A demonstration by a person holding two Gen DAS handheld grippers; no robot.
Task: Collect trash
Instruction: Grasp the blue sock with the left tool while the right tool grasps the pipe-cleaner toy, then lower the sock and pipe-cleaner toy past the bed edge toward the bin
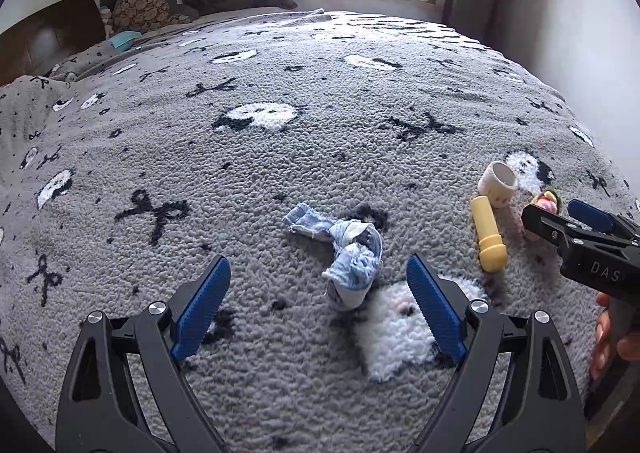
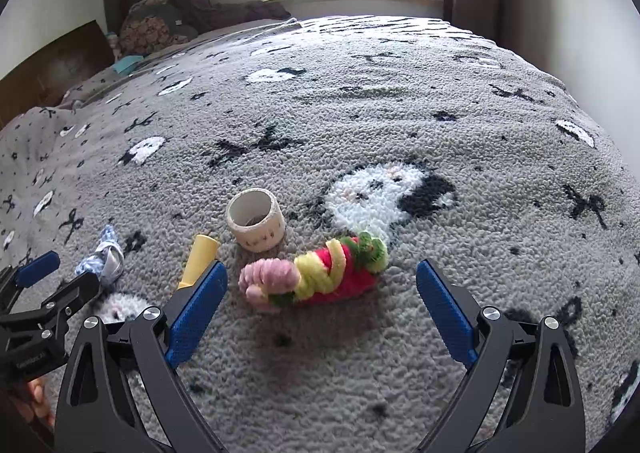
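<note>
A crumpled blue and white cloth scrap (image 1: 347,253) lies on the grey patterned blanket (image 1: 280,157), just ahead of and between the fingers of my open, empty left gripper (image 1: 320,277). A yellow tube (image 1: 489,234) and a white tape roll (image 1: 499,183) lie to its right. In the right wrist view, a pink, yellow, red and green fuzzy twist (image 2: 316,272) lies between the fingers of my open, empty right gripper (image 2: 322,283). The tape roll (image 2: 256,219), yellow tube (image 2: 199,261) and cloth scrap (image 2: 103,258) lie to its left. The right gripper (image 1: 560,219) also shows in the left wrist view.
The blanket (image 2: 440,113) covers a bed that runs to a window wall. Patterned pillows (image 1: 148,5) and a brown headboard (image 1: 44,37) stand at the far left. A white wall (image 1: 580,13) is on the right. The left gripper (image 2: 56,277) shows at the right view's left edge.
</note>
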